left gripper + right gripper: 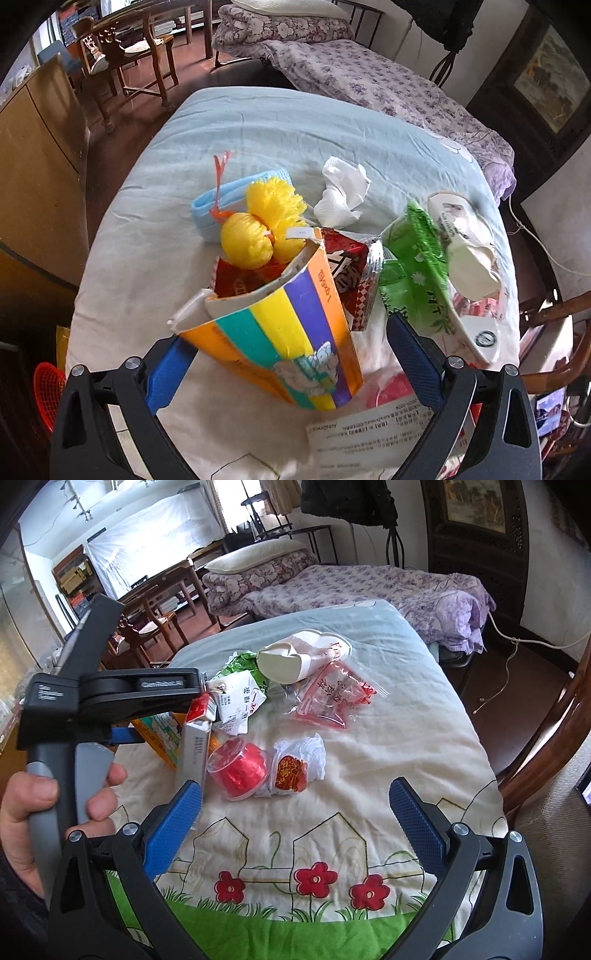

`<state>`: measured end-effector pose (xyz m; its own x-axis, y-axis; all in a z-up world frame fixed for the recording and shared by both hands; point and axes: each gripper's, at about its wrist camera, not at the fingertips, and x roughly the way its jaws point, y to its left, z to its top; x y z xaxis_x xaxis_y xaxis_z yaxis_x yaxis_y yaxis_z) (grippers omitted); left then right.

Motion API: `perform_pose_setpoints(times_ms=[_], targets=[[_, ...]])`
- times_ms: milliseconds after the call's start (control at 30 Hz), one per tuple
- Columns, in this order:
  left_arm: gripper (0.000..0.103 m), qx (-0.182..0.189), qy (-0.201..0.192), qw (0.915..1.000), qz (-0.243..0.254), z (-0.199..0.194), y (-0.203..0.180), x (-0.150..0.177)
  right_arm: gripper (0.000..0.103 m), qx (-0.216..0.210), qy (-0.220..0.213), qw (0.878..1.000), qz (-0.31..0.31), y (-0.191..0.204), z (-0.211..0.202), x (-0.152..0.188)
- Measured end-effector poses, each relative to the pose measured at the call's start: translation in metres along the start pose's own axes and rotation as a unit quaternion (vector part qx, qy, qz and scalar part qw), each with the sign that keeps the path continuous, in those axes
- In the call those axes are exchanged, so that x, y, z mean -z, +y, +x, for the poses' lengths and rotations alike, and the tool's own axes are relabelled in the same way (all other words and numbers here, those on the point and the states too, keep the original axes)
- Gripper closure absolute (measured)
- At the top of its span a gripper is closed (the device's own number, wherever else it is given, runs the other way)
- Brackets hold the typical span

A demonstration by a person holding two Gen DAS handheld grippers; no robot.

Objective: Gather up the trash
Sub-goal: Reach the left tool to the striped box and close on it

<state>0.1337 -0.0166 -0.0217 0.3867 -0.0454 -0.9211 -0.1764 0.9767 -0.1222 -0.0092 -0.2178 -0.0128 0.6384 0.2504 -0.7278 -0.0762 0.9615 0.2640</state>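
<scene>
Trash lies on a quilt-covered table (369, 738). My left gripper (291, 343) is open, its blue fingers either side of a striped orange, teal, yellow and purple carton (284, 325) with an open top. Beyond it lie a yellow mesh ball (258, 225), a crumpled white tissue (341, 192), a green packet (413, 258) and a crushed white paper cup (465, 251). My right gripper (295, 816) is open and empty above the quilt, just short of a red-filled clear plastic cup (238, 768), a white bag with a red seal (295, 768) and a red printed clear bag (332, 698).
A blue face mask (221, 199) lies behind the yellow ball. A white printed leaflet (365, 432) lies near the left gripper. A red basket (48, 387) sits on the floor at left. A floral bed (351, 583) stands behind; wooden chairs (122, 62) at far left.
</scene>
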Motion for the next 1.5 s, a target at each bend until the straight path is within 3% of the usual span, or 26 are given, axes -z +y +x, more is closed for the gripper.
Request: perform_pose_setpoints(times_ms=[33, 167, 467, 767, 967, 1067, 1200, 1500], targets=[[0.013, 0.004, 0.001, 1.0, -0.002, 0.002, 0.001, 0.0, 0.006, 0.0, 0.001, 1.0, 0.0, 0.0, 0.001, 0.0], [0.042, 0.024, 0.009, 0.9997, -0.004, 0.004, 0.006, -0.001, 0.006, -0.001, 0.011, 1.0, -0.003, 0.003, 0.006, 0.0], [0.044, 0.096, -0.021, 0.9951, -0.008, -0.044, 0.027, 0.022, 0.006, -0.004, 0.022, 1.0, 0.005, 0.002, 0.013, 0.0], [0.05, 0.121, -0.046, 0.9916, 0.007, -0.08, 0.049, 0.049, 0.006, 0.004, 0.021, 1.0, -0.011, 0.011, 0.014, 0.002], [0.046, 0.117, -0.01, 0.9931, -0.004, -0.062, 0.067, 0.066, 0.006, 0.008, 0.02, 1.0, -0.012, 0.012, 0.012, 0.003], [0.027, 0.116, 0.018, 0.9931, 0.002, -0.051, 0.065, 0.072, 0.006, 0.009, 0.021, 1.0, -0.016, 0.012, 0.012, 0.003], [0.018, 0.103, 0.035, 0.9939, 0.019, -0.041, 0.058, 0.08, 0.006, 0.007, 0.021, 1.0, -0.017, 0.011, 0.011, 0.003], [0.012, 0.088, 0.076, 0.9922, 0.044, -0.022, 0.041, 0.098, 0.006, 0.002, 0.028, 1.0, -0.001, 0.003, 0.012, 0.001]])
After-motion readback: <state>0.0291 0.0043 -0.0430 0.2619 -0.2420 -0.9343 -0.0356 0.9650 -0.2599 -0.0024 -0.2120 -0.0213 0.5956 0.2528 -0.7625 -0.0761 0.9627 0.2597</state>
